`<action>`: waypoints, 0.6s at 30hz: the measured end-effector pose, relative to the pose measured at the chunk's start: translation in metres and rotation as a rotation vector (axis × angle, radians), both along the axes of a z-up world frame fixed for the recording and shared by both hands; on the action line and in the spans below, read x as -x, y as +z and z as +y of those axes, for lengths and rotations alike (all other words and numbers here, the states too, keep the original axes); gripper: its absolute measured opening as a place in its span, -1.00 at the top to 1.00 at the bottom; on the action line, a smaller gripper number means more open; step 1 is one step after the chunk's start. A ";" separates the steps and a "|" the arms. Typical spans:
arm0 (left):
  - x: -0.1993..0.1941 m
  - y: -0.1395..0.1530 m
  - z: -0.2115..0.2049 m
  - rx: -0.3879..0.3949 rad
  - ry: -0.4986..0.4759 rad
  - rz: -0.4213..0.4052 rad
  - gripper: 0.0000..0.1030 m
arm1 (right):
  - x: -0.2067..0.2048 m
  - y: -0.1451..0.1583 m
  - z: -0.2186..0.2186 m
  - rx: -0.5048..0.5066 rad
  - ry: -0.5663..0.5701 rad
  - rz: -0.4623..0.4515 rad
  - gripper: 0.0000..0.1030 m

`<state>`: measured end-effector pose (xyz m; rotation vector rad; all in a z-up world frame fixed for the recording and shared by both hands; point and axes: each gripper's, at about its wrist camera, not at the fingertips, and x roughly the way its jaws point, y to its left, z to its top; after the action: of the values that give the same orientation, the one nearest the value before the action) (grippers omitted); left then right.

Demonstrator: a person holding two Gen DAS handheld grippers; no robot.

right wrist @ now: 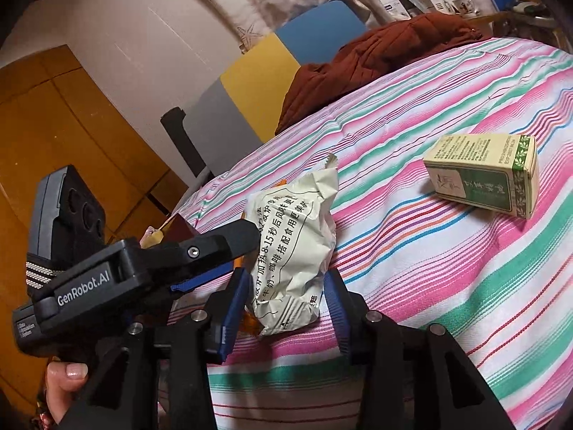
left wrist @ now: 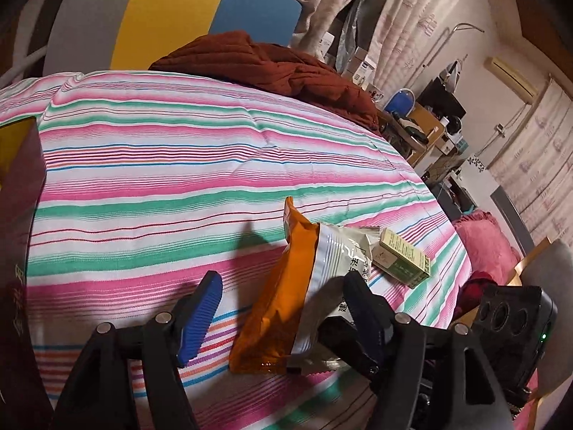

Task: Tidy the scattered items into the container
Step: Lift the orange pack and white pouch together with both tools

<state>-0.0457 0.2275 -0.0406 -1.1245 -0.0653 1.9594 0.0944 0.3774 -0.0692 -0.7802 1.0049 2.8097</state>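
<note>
Snack packet between both sets of tongs, on the striped bed cover

Snack packet (orange and white, wrinkled) lies on the striped bed cover. Left gripper: jaws spread wide, packet sits between the blue pads, right-hand pad touching or overlapping the white side, left-hand pad apart from the orange side. Not clenched.

Right gripper: jaws also spread, packet's lower end sits in the gap, small clearance on each side. No grasp. The left gripper's body crosses the right wrist view at left, marked "GenRobot.AI"; a thumb shows under it.

Container: dark maroon box at far left edge of left wrist view, only a wall visible, gold lettering unreadable, contents can't be seen. A corner of it shows behind the left gripper in the right view.

Green-and-cream carton lies flat on the cover, just beyond the packet, apart from both tongs. Green panel with leaf print; small print too fine to read.

Packet text: black Chinese print, "8-15" legible.

Farther out: rust-red quilted blanket at the bed's far edge.
</note>
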 end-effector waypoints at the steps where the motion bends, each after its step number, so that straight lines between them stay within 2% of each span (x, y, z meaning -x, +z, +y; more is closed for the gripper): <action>1: 0.000 0.000 0.000 0.000 -0.005 0.000 -0.40 | 0.001 0.000 -0.001 -0.007 0.001 -0.005 0.13; 8: -0.011 -0.001 0.003 0.021 -0.034 0.047 -0.37 | 0.003 0.001 -0.001 -0.022 -0.010 -0.017 0.16; 18: -0.018 0.000 0.002 0.020 -0.048 0.038 -0.22 | 0.000 0.001 -0.003 -0.013 -0.021 -0.019 0.29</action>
<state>-0.0276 0.2296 -0.0407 -1.0918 0.0011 1.9416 0.0942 0.3742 -0.0686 -0.7890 0.9851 2.7828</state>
